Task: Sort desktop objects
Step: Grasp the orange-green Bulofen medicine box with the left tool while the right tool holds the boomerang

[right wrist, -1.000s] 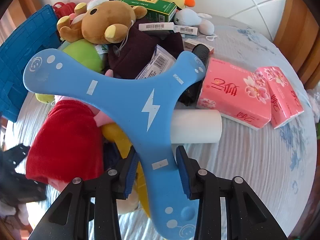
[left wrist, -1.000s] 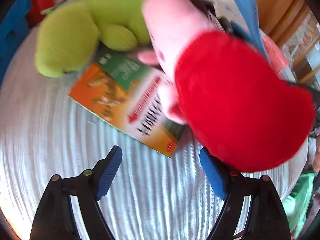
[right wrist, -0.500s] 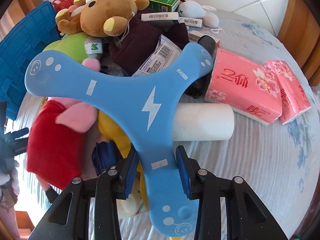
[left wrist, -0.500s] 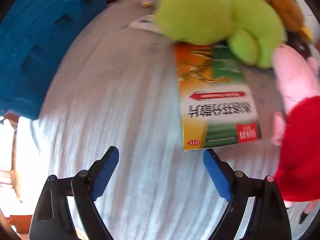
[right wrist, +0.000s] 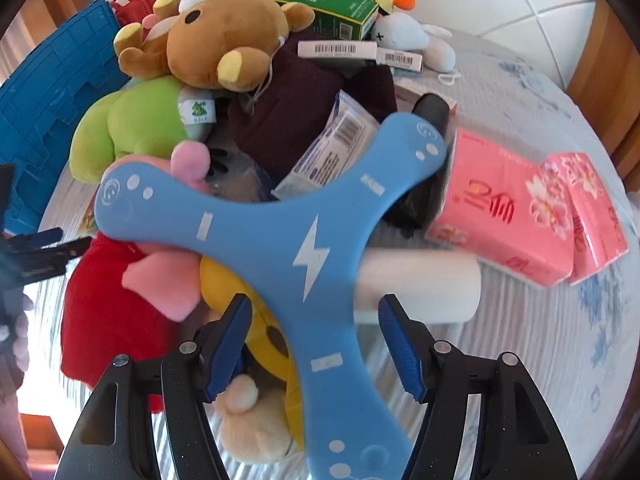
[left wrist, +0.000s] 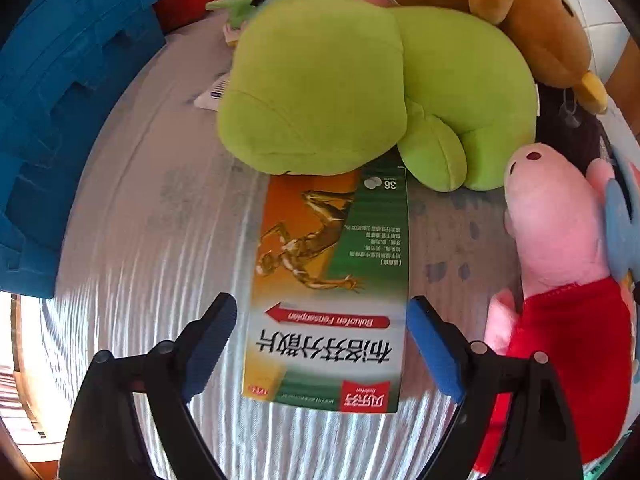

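Observation:
An orange and green medicine box lies flat on the white ribbed cloth, its near end between the fingers of my left gripper. That gripper is open, with its pads clear of the box edges. A green plush rests on the box's far end. My right gripper has its jaws opening. The blue three-armed boomerang lies between them, blurred, with a gap at each pad. It rests on the pig plush in a red dress and a yellow toy.
A blue crate stands at the left. A brown bear, a green box, dark cloth and barcoded packs form the pile behind. Two pink tissue packs and a white roll lie to the right.
My left gripper swung away from the red-dressed plush and came over the medicine box, now between its fingers. My right gripper's jaws spread off the boomerang, which sank onto the toys.

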Available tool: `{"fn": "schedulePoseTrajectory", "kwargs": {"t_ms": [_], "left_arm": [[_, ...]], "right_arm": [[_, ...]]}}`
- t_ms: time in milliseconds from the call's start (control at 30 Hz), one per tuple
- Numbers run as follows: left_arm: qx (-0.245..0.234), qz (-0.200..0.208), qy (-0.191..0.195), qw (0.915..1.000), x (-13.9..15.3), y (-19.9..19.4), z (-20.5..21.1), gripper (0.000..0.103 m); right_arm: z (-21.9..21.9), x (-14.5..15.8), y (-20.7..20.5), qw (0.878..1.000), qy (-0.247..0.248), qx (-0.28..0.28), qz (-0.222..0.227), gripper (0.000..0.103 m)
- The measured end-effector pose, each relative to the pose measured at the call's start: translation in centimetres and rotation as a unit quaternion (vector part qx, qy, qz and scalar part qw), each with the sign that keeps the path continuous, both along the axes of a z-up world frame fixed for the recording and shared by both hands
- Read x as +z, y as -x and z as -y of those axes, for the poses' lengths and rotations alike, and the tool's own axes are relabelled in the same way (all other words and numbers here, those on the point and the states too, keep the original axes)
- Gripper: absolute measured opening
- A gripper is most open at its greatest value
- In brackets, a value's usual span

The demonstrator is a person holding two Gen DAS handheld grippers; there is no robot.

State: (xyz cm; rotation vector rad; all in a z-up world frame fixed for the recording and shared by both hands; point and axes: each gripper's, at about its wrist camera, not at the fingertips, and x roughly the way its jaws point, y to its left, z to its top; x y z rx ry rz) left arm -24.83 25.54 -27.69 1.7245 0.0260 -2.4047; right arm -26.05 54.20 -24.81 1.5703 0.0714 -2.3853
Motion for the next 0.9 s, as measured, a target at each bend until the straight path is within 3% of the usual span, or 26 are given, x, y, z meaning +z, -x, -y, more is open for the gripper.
{"fn": "schedulePoseTrajectory", "kwargs": {"t_ms": [100,300,367,567,733,800,833,867,900], "left_arm": [[0.007,0.013,0.009,0.9999,-1.2,0.9,-0.2,0.092],[0.014,0.000,-0.024,0.9996,-1.5,0.4,0.9,0.090],[0.009,-0.001,-0.025,0.9996,-1.3,-0.5,0.8,0.089],[0.014,-0.029,-0.024,0.9992,1.3,-3.2,1.8,0.089],[0.015,-0.059,-0.020,0.9979,3.9,-5.0,2.4,0.089],[0.016,-0.059,-0.019,0.9979,3.9,-5.5,2.6,0.089],[0.018,-0.056,-0.017,0.9981,3.7,-5.7,3.1,0.089],[0.021,-0.049,-0.019,0.9984,3.0,-6.1,3.3,0.089],[0.022,-0.043,-0.022,0.9986,3.1,-4.6,3.5,0.089]], "right_arm": [[0.3,0.2,0.7,1.000,-0.006,0.004,-0.007,0.066],[0.9,0.2,2.0,1.000,-0.006,0.008,-0.018,0.067],[1.2,0.3,2.2,1.000,-0.003,0.011,-0.021,0.055],[1.0,0.9,1.9,0.999,0.014,-0.005,-0.030,0.043],[0.0,2.5,1.1,0.999,0.024,-0.015,-0.041,0.027],[0.3,2.0,1.0,1.000,0.019,0.005,-0.016,0.027],[0.4,1.7,0.7,1.000,0.009,0.010,-0.015,0.032],[0.5,1.1,0.4,1.000,-0.001,0.016,-0.010,0.040],[0.5,0.6,0.2,1.000,-0.003,0.020,-0.003,0.065]]}}
